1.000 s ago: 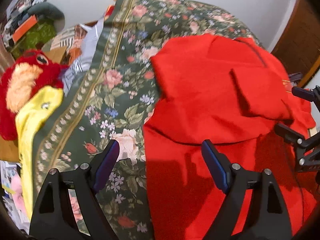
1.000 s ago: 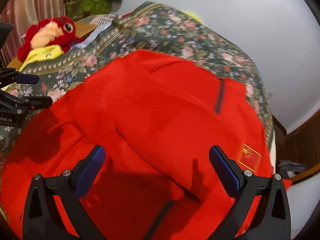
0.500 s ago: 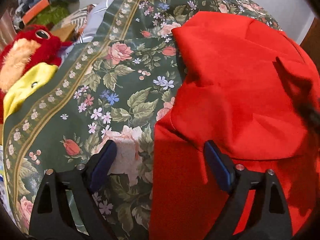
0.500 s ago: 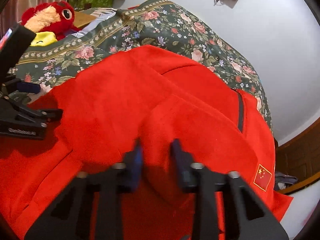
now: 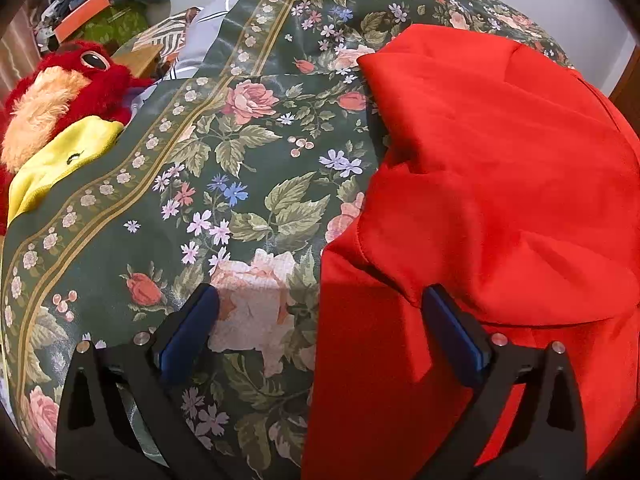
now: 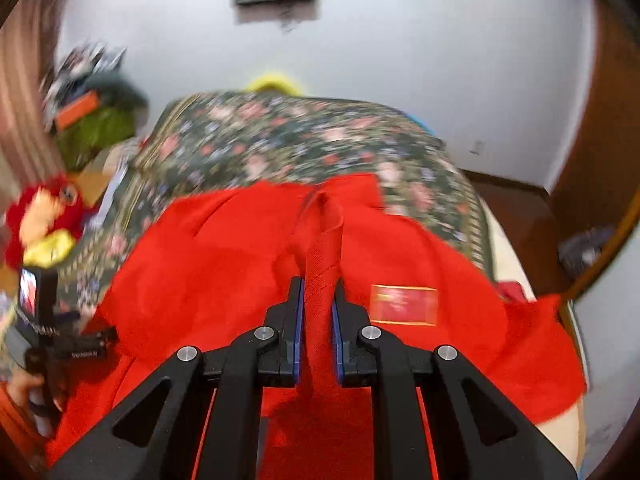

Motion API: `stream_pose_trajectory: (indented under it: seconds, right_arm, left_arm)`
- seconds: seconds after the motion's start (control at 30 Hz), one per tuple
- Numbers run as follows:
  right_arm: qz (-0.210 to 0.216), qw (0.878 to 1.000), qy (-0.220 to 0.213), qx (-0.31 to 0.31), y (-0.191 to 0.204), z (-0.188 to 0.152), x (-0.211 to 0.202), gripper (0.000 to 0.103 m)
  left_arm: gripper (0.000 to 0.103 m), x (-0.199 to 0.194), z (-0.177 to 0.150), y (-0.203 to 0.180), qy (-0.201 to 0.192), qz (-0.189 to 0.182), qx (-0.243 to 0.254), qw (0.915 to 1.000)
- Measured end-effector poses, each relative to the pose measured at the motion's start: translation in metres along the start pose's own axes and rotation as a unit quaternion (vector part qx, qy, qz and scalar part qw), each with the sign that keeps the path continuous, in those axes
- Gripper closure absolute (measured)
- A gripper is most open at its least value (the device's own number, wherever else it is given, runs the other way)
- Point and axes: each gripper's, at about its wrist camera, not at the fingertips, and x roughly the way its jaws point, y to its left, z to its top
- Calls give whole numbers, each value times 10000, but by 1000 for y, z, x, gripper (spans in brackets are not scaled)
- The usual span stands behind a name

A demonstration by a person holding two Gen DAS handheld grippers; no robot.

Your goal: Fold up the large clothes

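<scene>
A large red garment (image 5: 500, 184) lies partly folded on a bed with a green floral cover (image 5: 224, 184). My left gripper (image 5: 318, 332) is open and low over the garment's left edge, one finger above the cover and one above the red cloth. My right gripper (image 6: 316, 312) is shut on a pinched fold of the red garment (image 6: 224, 256) and holds it lifted above the bed. A small flag patch (image 6: 404, 304) shows on the cloth just right of it. The left gripper (image 6: 60, 340) also shows at the left edge of the right wrist view.
A red and yellow plush toy (image 5: 64, 96) lies off the bed's left side, with cluttered boxes and bags (image 5: 100, 12) behind it. A white wall (image 6: 400, 80) stands behind the bed. A wooden door frame (image 6: 592, 216) is at the right.
My right gripper has closed on a fold of the red garment and lifted it. My left gripper has moved lower and closer to the garment's left edge, staying open.
</scene>
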Motion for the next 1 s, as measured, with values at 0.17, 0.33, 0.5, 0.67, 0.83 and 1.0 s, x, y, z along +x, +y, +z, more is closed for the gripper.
stream_pose_trajectory:
  seconds: [0.17,0.33,0.5,0.67,0.83,1.0]
  right_arm:
    - [-180,9981,191,553,-50,-16,-11,93]
    - [-23,9897,822,1170,-95,-49,-1,93]
    - [228,9748,1441,1686,-119,-82,17,91]
    - [127,9651,1921,1776,-131,-99,23,71]
    - [178,9676,1881,1676,-139,-104,9,48]
    - [172,9707,1799,1585,-160,-107,-7,47]
  left_arm:
    - [0,1,0,0,20,50,-7,10000]
    - [0,1,1,0,76,111,-50,9999]
    - [0,-1,1,-1,230,275,-143,9993]
    - [0,-7,1,-3,461,555,-163,9973]
    - [0,-25,-5,-9,499,673,-61,9965]
    - [0,-62,-5,-25,233,419,-23,9988]
